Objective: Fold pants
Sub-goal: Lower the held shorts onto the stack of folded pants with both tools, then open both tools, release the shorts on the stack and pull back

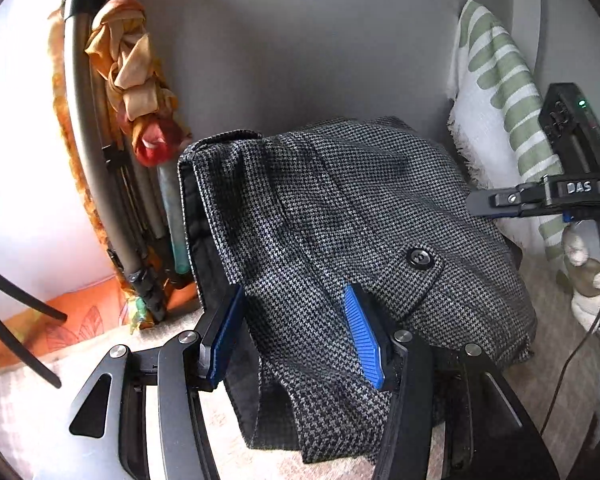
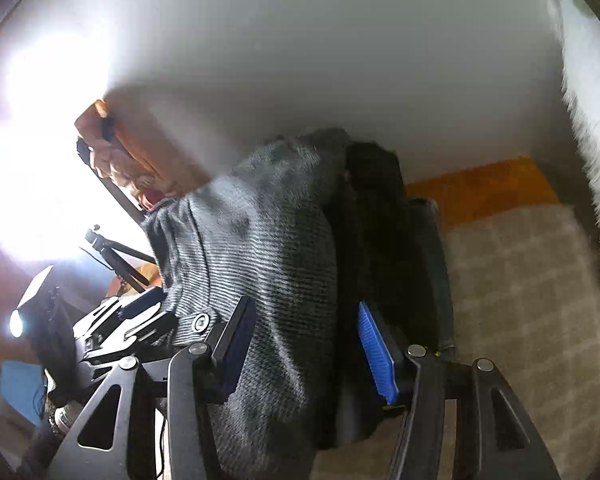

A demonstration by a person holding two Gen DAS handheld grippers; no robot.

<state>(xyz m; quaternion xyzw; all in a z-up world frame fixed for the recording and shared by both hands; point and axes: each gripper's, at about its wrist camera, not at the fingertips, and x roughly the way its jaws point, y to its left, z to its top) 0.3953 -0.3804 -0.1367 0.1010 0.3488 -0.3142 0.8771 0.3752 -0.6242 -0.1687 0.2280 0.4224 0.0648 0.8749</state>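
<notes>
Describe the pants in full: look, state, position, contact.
The pants are a black-and-grey houndstooth weave with dark lining showing at the waistband edge. A black button closes a pocket flap. They lie bunched in a folded heap on a pale textured surface near a grey wall. The left gripper and right gripper each stand open with cloth between the blue pads; whether the pads touch it is unclear.

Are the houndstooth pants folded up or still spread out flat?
Folded. The houndstooth pants sit as a compact, layered bundle with the buttoned back pocket on top, and stacked edges show at its left side.
</notes>
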